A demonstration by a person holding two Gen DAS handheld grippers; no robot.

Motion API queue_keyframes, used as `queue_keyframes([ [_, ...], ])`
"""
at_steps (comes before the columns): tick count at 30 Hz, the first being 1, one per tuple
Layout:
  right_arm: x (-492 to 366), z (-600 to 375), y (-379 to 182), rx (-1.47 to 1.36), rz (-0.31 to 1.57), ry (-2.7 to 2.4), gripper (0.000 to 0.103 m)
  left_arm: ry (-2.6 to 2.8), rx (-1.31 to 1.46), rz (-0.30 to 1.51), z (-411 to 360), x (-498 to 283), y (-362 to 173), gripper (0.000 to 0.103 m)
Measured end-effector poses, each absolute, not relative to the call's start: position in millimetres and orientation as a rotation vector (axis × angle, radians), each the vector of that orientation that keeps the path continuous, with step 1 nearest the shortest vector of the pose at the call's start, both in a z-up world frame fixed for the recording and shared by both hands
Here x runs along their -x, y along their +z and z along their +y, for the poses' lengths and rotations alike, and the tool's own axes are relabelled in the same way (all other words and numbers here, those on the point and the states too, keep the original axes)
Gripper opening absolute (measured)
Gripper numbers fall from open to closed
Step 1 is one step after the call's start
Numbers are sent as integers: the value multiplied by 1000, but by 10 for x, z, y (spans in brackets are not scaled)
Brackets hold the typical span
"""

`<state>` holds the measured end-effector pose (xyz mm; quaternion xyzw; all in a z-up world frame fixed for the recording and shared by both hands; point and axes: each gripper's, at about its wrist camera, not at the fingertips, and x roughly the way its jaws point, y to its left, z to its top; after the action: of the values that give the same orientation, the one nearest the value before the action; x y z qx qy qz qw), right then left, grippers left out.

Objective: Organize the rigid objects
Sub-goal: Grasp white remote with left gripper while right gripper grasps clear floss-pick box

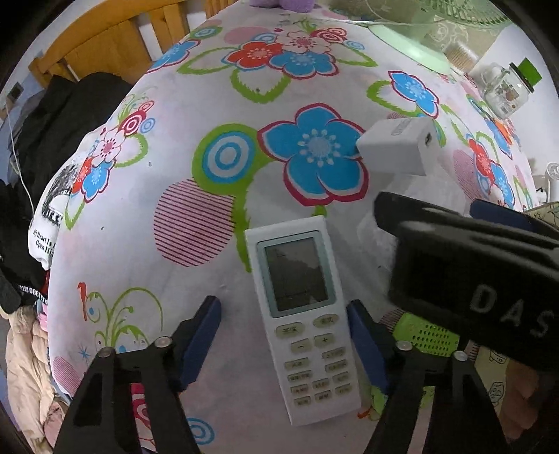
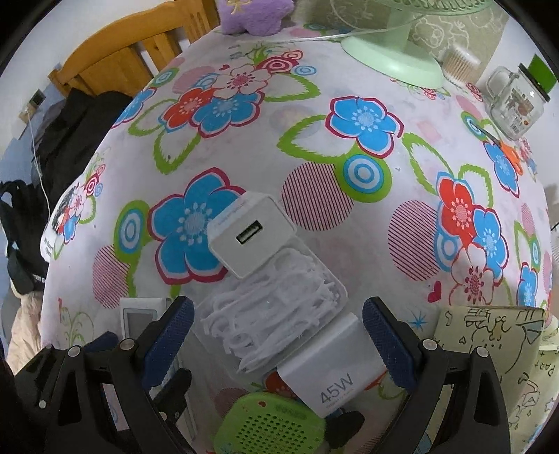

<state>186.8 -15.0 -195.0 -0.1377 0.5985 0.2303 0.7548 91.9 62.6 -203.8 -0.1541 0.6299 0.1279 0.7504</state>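
Note:
A white remote control with a grey screen lies flat on the flowered tablecloth between the open fingers of my left gripper; the right finger is close to its edge. A small white USB charger sits on a clear box of white floss picks. A white 45W charger and a green perforated device lie just below the box. My right gripper is open around the floss box and the 45W charger. The remote's top shows at its left.
A green fan base, a glass jar with a green lid and a cotton-swab tub stand at the far right. A purple plush is at the back. A patterned yellow box sits right. Clothes hang off the left edge.

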Motion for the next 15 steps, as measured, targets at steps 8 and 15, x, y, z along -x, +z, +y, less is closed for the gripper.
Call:
queue_keyframes([
  [8, -1876, -63, -2054, 360, 1314, 519, 103, 234, 317, 1386, 619, -974, -2006, 51],
  [15, -1907, 4, -2138, 382, 1325, 508, 103, 260, 304, 1401, 877, -949, -2018, 50],
])
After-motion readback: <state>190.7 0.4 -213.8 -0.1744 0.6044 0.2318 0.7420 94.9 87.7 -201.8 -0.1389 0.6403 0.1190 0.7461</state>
